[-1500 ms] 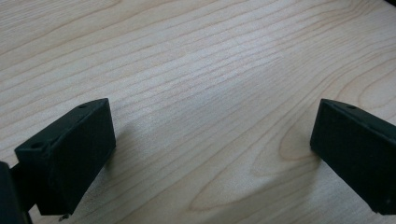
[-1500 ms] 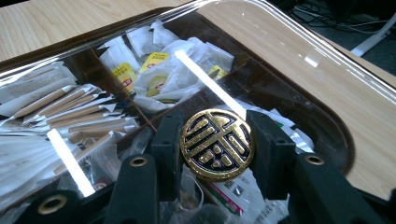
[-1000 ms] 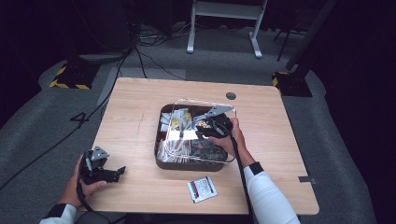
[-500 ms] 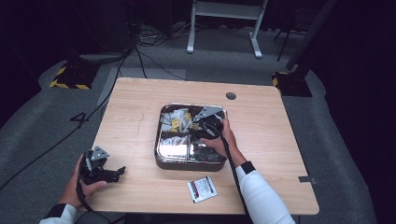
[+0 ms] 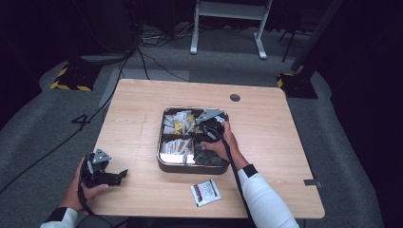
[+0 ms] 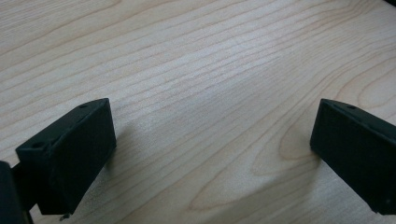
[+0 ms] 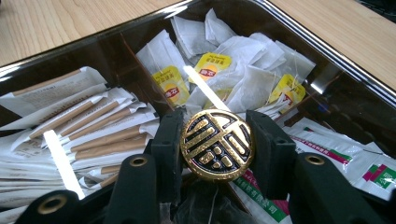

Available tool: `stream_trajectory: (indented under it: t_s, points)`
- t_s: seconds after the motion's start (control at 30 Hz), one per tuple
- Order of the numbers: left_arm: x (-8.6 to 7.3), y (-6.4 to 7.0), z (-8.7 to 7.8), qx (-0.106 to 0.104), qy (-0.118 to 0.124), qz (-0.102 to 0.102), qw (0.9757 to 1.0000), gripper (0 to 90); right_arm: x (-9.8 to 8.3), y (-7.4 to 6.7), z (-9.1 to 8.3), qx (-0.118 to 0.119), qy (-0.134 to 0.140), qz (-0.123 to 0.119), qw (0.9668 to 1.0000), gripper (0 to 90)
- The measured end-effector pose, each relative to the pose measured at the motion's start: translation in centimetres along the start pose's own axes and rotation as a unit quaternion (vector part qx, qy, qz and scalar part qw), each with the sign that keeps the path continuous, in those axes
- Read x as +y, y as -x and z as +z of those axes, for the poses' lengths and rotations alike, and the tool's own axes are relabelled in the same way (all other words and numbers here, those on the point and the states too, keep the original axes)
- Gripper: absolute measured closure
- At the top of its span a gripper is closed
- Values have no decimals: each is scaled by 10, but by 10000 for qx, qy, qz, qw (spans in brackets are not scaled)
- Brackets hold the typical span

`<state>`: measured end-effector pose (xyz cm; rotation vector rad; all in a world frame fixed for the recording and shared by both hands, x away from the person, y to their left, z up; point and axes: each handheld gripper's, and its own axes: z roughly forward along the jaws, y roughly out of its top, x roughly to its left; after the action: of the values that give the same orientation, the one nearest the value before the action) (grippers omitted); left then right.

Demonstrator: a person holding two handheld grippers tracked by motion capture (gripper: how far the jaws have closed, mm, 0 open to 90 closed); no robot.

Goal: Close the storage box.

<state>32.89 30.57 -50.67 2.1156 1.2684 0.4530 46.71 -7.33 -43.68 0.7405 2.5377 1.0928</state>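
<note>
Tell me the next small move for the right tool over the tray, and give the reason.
Probably lift the right tool straight up a little. Its jaws already clamp the round gold knob at the middle of the tray, above the tea bags and paper sachets, so a gentle rise would show whether the knob brings anything up. The left tool rests open on the table.

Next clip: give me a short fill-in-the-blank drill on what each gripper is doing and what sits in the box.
1. The right gripper is clamped on a round black-and-____ knob.
2. The left gripper rests with its fingers ____ over bare wood.
3. The tea bags in the compartment box carry ____ tags.
4. A loose sachet lies on the table ____ the box.

Missing words: gold; open; yellow; outside
</note>
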Motion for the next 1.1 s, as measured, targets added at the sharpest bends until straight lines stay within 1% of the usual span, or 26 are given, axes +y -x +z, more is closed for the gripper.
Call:
stream_trajectory:
  t_s: [0.1, 0.27, 0.43, 0.53, 0.63, 0.67, 0.7, 0.73, 0.77, 0.87, 0.93, 1.0, 1.07, 1.1]
  points:
    - [0, 0, 0, 0, -2, 1, 10000, 4, -1, 3, 1, 87, -1, 40, 10000, 589]
    - [0, 0, 0, 2, 2, -2, 10000, 4, -1, 1, 1, 51, -34, 6, 10000, 588]
    - [0, 0, 0, 1, -2, 2, 10000, 5, -1, 2, 2, 77, -21, 9, 10000, 580]
    - [0, 0, 0, 1, -2, 3, 10000, 5, -1, 2, 2, 112, -17, -15, 9999, 556]
    - [0, 0, 0, 3, 0, 0, 10000, 5, -1, 2, 2, 196, -15, -31, 9998, 498]
    - [0, 0, 0, 3, -1, -1, 10000, 5, 0, 1, 2, 226, -7, -14, 9997, 449]
    - [0, 0, 0, 3, -1, -1, 10000, 5, 0, 1, 2, 226, -7, -14, 9997, 449]
    - [0, 0, 0, 1, -2, 3, 10000, 5, 0, 1, 0, 200, 46, 15, 9998, 380]
    - [0, 0, 0, 1, -2, 3, 10000, 5, 0, 1, 0, 200, 46, 15, 9998, 380]
    - [0, 0, 0, -4, 1, 8, 10000, 5, 1, 1, -3, 139, 100, 8, 9999, 292]
    - [0, 0, 0, -3, -1, 10, 10000, 5, 3, 2, -6, 196, 95, 36, 9998, 248]
    - [0, 0, 0, -3, -1, 9, 10000, 5, 3, 3, -7, 216, 117, 13, 9997, 240]
    - [0, 0, 0, -3, 1, 7, 10000, 5, 6, 1, -9, 159, 85, 0, 9998, 222]
    - [0, 0, 0, -2, -6, 16, 10000, 5, 6, 1, -9, 190, 71, -24, 9998, 221]
